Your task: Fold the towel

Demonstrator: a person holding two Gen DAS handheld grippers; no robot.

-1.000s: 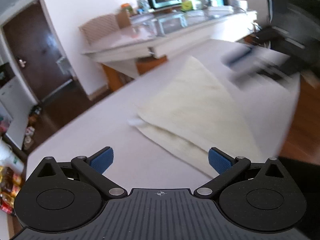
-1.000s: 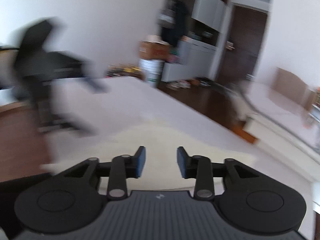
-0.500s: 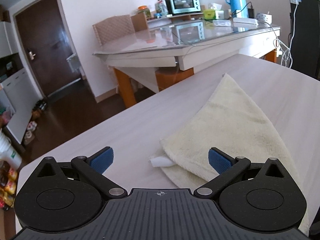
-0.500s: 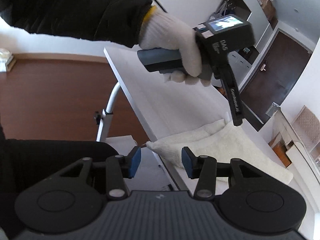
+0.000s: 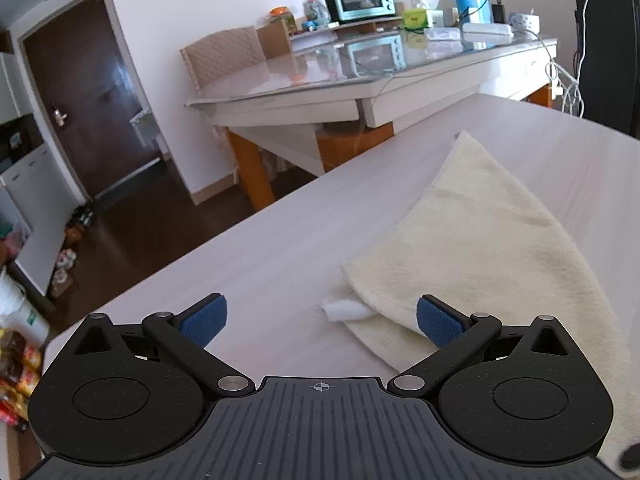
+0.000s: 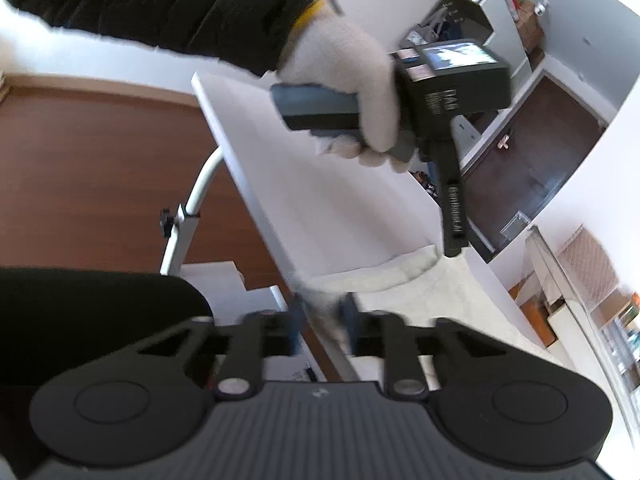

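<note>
While the cream towel (image 5: 488, 240) lies doubled on the white table (image 5: 248, 264), one layer over another, its near corner hangs at the table's near edge. Left tongs (image 5: 320, 318) spread wide, empty, above the layered corner and its label (image 5: 344, 312). Right tongs (image 6: 322, 320) sit narrow at that edge; blur hides whether they pinch cloth. Risks: catching one layer only; dragging the towel off the edge.

Your right claw (image 6: 323, 322) straddles the desk (image 6: 296, 184) edge at the towel's (image 6: 404, 270) corner; your gloved left hand (image 6: 352, 88) holds the left claw (image 6: 454, 246) above.
</note>
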